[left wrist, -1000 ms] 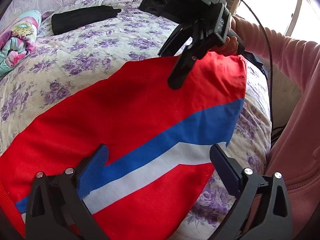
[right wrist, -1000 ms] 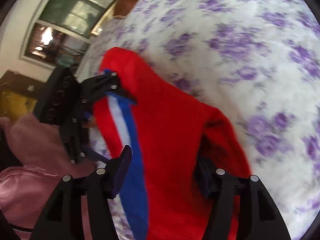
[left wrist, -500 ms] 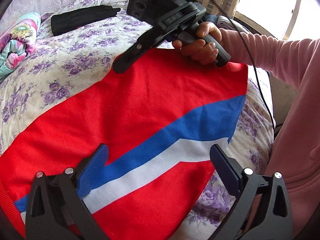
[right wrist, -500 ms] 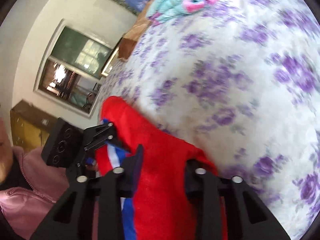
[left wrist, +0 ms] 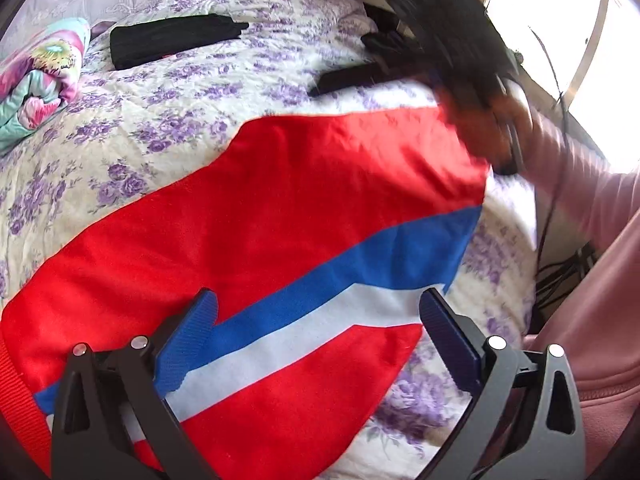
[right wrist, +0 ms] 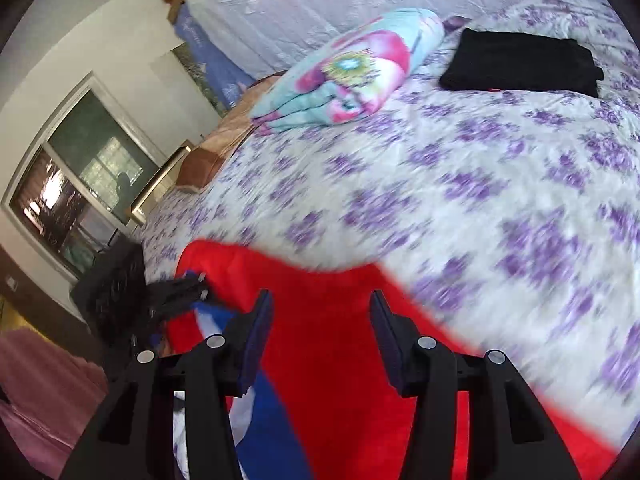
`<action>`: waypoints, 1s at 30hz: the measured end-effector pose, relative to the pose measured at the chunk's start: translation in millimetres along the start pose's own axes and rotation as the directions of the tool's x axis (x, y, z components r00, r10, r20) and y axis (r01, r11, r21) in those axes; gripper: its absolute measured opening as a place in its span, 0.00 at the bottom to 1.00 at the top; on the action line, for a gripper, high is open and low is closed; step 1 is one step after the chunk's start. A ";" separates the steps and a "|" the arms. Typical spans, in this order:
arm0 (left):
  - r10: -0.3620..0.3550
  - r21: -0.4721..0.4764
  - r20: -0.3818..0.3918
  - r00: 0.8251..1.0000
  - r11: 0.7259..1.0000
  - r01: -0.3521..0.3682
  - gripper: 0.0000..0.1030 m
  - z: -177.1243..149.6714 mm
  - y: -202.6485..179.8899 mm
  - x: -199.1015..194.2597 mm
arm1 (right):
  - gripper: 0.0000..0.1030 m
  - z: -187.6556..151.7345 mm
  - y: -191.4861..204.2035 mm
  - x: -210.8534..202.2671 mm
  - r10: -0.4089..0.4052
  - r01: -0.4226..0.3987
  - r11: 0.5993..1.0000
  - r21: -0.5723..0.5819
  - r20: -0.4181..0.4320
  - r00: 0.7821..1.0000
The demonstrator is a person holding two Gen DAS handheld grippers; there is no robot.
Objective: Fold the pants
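Red pants (left wrist: 280, 200) with a blue and a white stripe lie spread flat on the flowered bedspread (left wrist: 200, 92). My left gripper (left wrist: 318, 300) hovers open just above the striped part, with nothing pinched between its blue pads. My right gripper (right wrist: 320, 300) is above the pants' (right wrist: 332, 380) far end; its jaws are opening and the cloth lies flat below them, not gripped. In the left wrist view the right gripper (left wrist: 348, 76) is a dark blur beyond the pants' upper edge, held by a hand. The left gripper (right wrist: 176, 292) appears blurred at the left of the right wrist view.
A folded black garment (left wrist: 168, 40) lies at the far side of the bed, also in the right wrist view (right wrist: 520, 64). A rolled colourful blanket (right wrist: 348, 76) sits near the pillows. A person's pink sleeve (left wrist: 580, 200) and a cable are at the right bed edge.
The right gripper narrowed on the red cloth, then widened and let it go, lifting and swinging away toward the far side. The pants now lie flat. The left gripper stayed put.
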State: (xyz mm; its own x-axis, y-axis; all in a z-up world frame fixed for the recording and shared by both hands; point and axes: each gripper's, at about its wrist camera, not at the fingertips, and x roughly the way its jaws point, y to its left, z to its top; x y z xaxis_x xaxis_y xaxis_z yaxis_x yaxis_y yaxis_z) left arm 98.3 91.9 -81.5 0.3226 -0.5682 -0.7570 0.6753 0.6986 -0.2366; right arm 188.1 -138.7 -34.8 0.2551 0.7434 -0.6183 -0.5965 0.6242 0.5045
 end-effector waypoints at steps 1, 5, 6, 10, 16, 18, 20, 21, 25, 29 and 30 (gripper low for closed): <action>-0.012 -0.005 0.009 1.000 1.000 0.012 0.96 -0.1 0.4 -2.3 | 0.49 -11.2 3.6 2.6 -0.009 0.009 1.000 -0.007 -0.003 1.000; -0.010 -0.030 -0.010 1.000 0.999 0.010 0.96 -0.8 2.4 2.9 | 0.48 -51.7 -8.0 2.0 -0.104 0.105 0.993 0.050 -0.029 0.994; -0.010 -0.028 -0.012 1.000 1.000 0.009 0.96 -0.8 2.1 3.7 | 0.48 -57.1 -14.1 -7.2 -0.127 0.128 0.990 0.062 -0.020 0.992; 0.007 -0.011 -0.015 1.000 1.000 -0.007 0.96 -0.9 -1.0 6.8 | 0.48 -77.3 -56.3 -68.0 -0.283 0.275 0.951 0.139 0.042 0.958; 0.021 0.003 -0.021 1.000 1.000 -0.021 0.96 0.2 -1.0 11.0 | 0.23 -125.4 -118.6 -160.1 -0.602 0.582 0.790 0.194 0.066 0.796; 0.037 0.013 -0.027 0.999 0.999 -0.037 0.96 0.4 -2.6 13.3 | 0.25 -137.5 -123.7 -177.8 -0.658 0.628 0.741 0.237 0.070 0.750; 0.061 0.025 -0.034 0.998 0.998 -0.060 0.96 0.9 -5.8 14.2 | 0.37 -142.4 -109.7 -189.2 -0.670 0.623 0.727 0.288 0.105 0.735; 0.071 0.028 -0.039 0.997 0.997 -0.070 0.96 1.2 -7.6 13.5 | 0.48 -144.2 -95.0 -191.1 -0.663 0.608 0.737 0.296 0.136 0.736; 0.048 -0.021 -0.007 0.999 0.999 -0.049 0.96 4.8 -13.7 -0.1 | 0.48 -149.6 -33.8 -169.8 -0.606 0.576 0.795 0.192 0.205 0.768; 0.109 -0.025 0.003 0.994 0.994 -0.109 0.96 -4.4 -23.4 -7.7 | 0.51 -174.2 -34.0 -137.7 -0.698 0.689 0.716 0.112 0.080 0.712; 0.157 -0.028 -0.024 0.987 0.987 -0.157 0.95 -12.9 -19.3 -5.0 | 0.54 -184.9 -45.4 -141.0 -0.714 0.703 0.699 0.133 0.063 0.698</action>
State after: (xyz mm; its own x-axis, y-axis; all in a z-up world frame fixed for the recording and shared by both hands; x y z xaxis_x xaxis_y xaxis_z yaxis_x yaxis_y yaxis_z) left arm 75.1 87.0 -81.0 0.4082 -0.4410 -0.7993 0.5975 0.7910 -0.1313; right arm 38.6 -316.2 -81.9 0.6517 0.0881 -0.7533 -0.1366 0.9906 -0.0022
